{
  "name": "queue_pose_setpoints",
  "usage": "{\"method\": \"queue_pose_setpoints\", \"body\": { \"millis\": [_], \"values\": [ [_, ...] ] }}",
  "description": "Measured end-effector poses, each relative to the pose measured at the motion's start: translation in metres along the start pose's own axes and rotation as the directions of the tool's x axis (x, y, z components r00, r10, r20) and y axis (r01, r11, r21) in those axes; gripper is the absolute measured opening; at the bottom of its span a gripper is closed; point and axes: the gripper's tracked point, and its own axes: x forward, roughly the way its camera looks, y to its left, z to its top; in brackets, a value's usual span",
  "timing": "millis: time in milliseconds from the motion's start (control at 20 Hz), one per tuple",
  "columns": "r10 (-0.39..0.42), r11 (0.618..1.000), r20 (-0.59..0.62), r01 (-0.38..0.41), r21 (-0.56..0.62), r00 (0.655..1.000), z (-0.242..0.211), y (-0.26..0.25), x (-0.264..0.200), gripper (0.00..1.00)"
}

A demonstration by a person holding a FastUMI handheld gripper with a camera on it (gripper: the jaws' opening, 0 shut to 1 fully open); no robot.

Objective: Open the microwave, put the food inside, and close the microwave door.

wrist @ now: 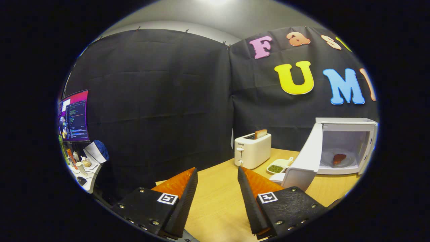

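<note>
Gripper [217, 176] fingers spread wide, holding nothing, over bare table [218, 205]. Microwave [346, 144] at table's far right edge, door [304, 158] swung open; food [339, 158] sits on plate [324, 161] inside. Toaster [252, 150] at back edge, slice of toast [260, 133] sticking up, "SUPOR" on its front. Dish of green bits [276, 168] between toaster and door.

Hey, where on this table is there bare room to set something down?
Bare wood lies between and just ahead of the open gripper, short of the toaster. It's crowded from the toaster to the microwave: a dish of green food sits beside the swung-open door.
</note>
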Motion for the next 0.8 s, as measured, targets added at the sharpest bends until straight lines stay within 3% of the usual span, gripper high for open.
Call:
{"method": "queue_pose_setpoints", "body": {
  "millis": [150,250,300,400,550,800],
  "values": [
    [-0.071,0.997,-0.052,0.073,0.032,0.996,-0.023,-0.019,0.013,0.31],
    [-0.082,0.996,-0.089,0.085,0.037,0.993,-0.039,-0.029,0.017,0.28],
    [-0.079,0.996,-0.072,0.081,0.036,0.994,-0.037,-0.033,0.013,0.06],
    [-0.096,0.995,-0.027,0.096,0.003,0.995,-0.034,-0.039,0.005,0.01],
    [-0.201,0.977,-0.011,0.2,-0.078,0.979,-0.039,-0.058,-0.007,0.01],
    [-0.265,0.964,-0.013,0.264,-0.023,0.964,-0.04,-0.091,-0.04,0.01]
  ]
}}
